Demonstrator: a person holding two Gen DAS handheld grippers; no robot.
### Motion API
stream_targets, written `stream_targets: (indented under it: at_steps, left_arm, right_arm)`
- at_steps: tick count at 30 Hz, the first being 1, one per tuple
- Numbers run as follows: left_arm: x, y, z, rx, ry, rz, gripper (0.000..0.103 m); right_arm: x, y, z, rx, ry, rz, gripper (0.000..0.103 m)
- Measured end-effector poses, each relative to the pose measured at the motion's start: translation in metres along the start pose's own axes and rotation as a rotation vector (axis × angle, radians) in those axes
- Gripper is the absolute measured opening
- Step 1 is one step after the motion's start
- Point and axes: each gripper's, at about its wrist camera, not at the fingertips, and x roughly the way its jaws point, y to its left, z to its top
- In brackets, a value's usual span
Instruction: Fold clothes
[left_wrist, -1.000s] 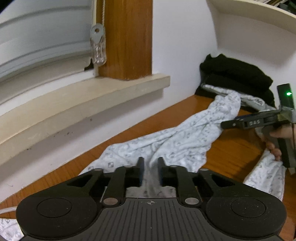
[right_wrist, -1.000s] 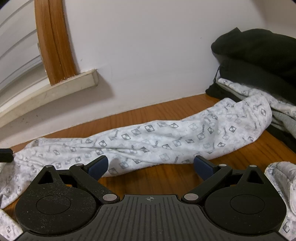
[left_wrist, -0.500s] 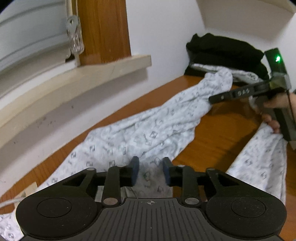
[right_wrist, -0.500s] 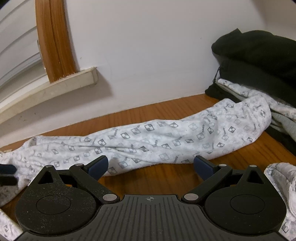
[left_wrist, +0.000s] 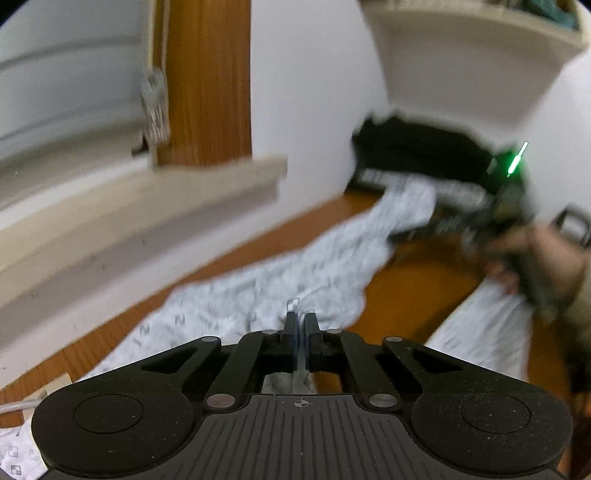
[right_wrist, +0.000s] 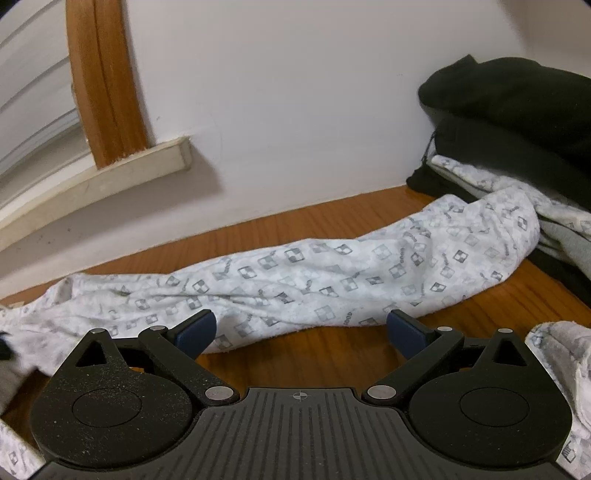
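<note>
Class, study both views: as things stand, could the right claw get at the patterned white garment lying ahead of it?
Probably yes: the right claw is open, the patterned white garment lies just ahead, and nothing stands between.

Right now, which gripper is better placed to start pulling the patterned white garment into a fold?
Left. The left gripper is shut on a pinch of the patterned white garment, so it can lift at once. The right gripper is open, holding nothing, with its fingers just short of the cloth.
</note>
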Motion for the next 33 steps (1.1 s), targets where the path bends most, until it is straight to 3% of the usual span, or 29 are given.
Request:
stream_targets:
  at_steps: [2,6,9,12,13,14,16,18,21,23,24,26,29,33]
  left_arm:
    - [-0.017,0.007,0.002,-0.026,-0.045,-0.005,0.003]
    - [-0.028,0.028,-0.007,-0.069,-0.062,-0.021,0.003]
    - [-0.028,0.036,-0.021,-0.067,-0.024,-0.046,0.003]
    - [-0.028,0.04,-0.031,-0.065,0.0,-0.068,0.003]
    - [-0.028,0.041,-0.033,-0.066,0.003,-0.074,0.003]
    - [-0.031,0.042,-0.036,-0.07,0.003,-0.083,0.003]
    - [-0.033,0.046,-0.038,-0.08,0.001,-0.097,0.003]
    - [-0.039,0.049,-0.037,-0.086,-0.014,-0.107,0.003]
    - [-0.043,0.053,-0.036,-0.099,-0.029,-0.116,0.003]
    - [-0.041,0.058,-0.035,-0.107,-0.02,-0.113,0.003]
    - [-0.039,0.059,-0.037,-0.107,-0.008,-0.111,0.003]
    - [-0.035,0.058,-0.04,-0.094,0.018,-0.105,0.003]
    - [-0.032,0.056,-0.042,-0.078,0.042,-0.085,0.003]
    - [-0.035,0.059,-0.041,-0.086,0.036,-0.079,0.003]
  right_arm:
    - [-0.002,-0.006,0.0,0.037,-0.017,0.0,0.099]
    - [-0.007,-0.028,-0.002,0.174,-0.054,0.003,0.096]
    - [-0.008,-0.048,-0.002,0.307,-0.063,-0.01,0.083]
    - [-0.004,-0.052,0.006,0.291,-0.034,-0.051,0.072]
    - [-0.002,-0.051,0.01,0.271,-0.019,-0.07,0.058]
    - [-0.001,-0.051,0.015,0.254,-0.01,-0.08,0.031]
    - [0.001,-0.05,0.027,0.227,-0.002,-0.083,0.005]
    - [-0.002,-0.049,0.043,0.207,-0.048,-0.066,0.002]
    - [-0.012,-0.047,0.071,0.208,-0.166,-0.012,0.002]
    - [-0.014,-0.042,0.085,0.198,-0.17,-0.033,0.008]
    - [-0.012,-0.041,0.089,0.175,-0.153,-0.056,0.011]
    - [-0.007,-0.04,0.088,0.103,-0.087,-0.134,0.041]
    - [-0.002,-0.06,0.075,0.095,-0.006,-0.24,0.051]
    - [0.002,-0.088,0.055,0.13,0.045,-0.268,0.061]
